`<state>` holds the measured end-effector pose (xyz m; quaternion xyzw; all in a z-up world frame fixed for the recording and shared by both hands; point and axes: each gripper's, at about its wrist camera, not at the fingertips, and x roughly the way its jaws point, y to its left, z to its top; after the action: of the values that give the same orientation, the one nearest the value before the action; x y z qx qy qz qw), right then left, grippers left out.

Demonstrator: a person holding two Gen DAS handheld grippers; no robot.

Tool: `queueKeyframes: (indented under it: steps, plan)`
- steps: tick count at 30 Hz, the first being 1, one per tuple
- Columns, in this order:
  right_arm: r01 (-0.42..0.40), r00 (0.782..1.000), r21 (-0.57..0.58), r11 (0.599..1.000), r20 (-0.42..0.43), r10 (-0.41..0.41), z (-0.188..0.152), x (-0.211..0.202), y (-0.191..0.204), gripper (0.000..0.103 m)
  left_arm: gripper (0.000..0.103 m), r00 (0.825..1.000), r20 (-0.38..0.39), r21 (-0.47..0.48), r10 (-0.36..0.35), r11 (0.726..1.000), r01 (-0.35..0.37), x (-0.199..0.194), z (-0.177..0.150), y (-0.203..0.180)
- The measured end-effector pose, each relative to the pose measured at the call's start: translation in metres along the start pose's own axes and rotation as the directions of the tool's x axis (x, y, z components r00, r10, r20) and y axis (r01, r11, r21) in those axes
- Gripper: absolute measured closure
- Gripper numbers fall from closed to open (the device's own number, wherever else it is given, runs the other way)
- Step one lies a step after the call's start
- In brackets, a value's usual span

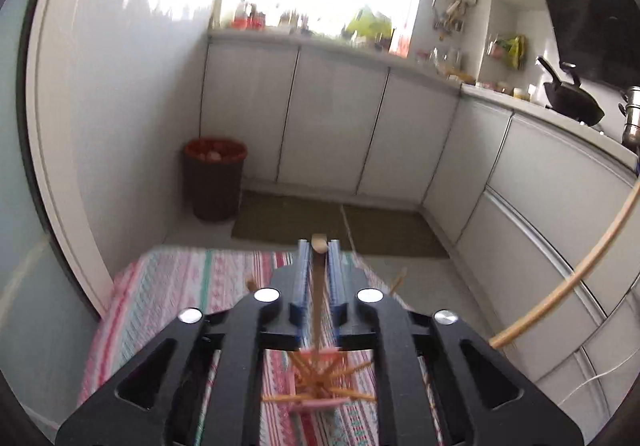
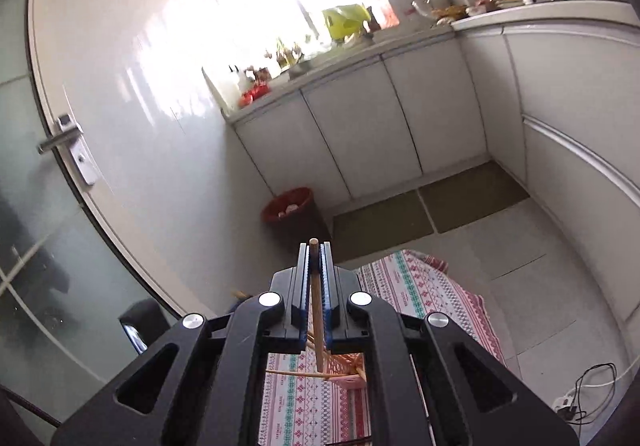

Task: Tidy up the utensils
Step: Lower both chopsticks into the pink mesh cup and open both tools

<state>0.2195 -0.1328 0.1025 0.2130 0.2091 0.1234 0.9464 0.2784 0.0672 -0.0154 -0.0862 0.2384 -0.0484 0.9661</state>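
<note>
My left gripper is shut on a wooden chopstick that runs down between its blue pads, its blunt end sticking past the fingertips. Below it a pink holder with several chopsticks fanned out stands on a striped cloth. My right gripper is shut on another wooden chopstick, whose lower tip hangs over the pink holder on the same cloth. A curved view of the right gripper's chopstick crosses the right of the left wrist view.
A dark bin with a red liner stands on the floor by the white cabinets, also in the right wrist view. A wok sits on the counter at right. A glass door with a metal handle is at left. Cables lie on the floor.
</note>
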Motion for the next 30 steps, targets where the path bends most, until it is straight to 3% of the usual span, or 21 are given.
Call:
queueKeyframes:
  steps: [1,4,10,19,20,23,28,30]
  plan:
    - [0.007,1.000,-0.009,1.000,-0.012,-0.007,-0.002,0.010,0.000,0.098,0.067,1.000,-0.018,0.011,0.009,1.000,-0.009,0.003,-0.003,0.001]
    - [0.022,0.999,-0.032,0.999,-0.035,-0.023,-0.008,0.031,0.002,0.098,0.065,0.997,0.046,0.055,0.056,0.997,-0.058,-0.015,0.005,0.005]
    - [0.036,0.998,-0.060,0.998,-0.047,-0.039,-0.015,0.057,0.010,0.098,0.054,0.987,0.152,-0.021,0.049,0.999,-0.046,-0.065,0.031,0.026]
    - [0.066,0.997,-0.127,0.990,-0.032,-0.071,-0.022,0.092,0.030,0.097,0.047,0.981,0.180,-0.056,0.065,0.997,-0.056,-0.082,0.044,0.032]
    - [0.062,0.997,-0.126,0.990,-0.033,-0.067,-0.022,0.096,0.031,0.095,0.046,0.982,0.176,-0.054,0.070,0.997,-0.062,-0.081,0.045,0.032]
    - [0.043,0.998,-0.098,0.994,-0.044,-0.048,-0.024,0.101,0.028,0.064,0.046,0.983,0.167,-0.048,0.071,0.997,-0.064,-0.078,0.046,0.031]
    - [0.054,0.998,-0.086,0.995,-0.037,-0.057,-0.025,0.090,0.021,0.059,0.043,0.986,0.155,-0.036,0.066,0.997,-0.062,-0.079,0.046,0.027]
    - [0.058,0.998,-0.075,0.996,-0.032,-0.061,-0.026,0.082,0.016,0.051,0.039,0.986,0.153,-0.024,0.061,0.998,-0.058,-0.082,0.044,0.023]
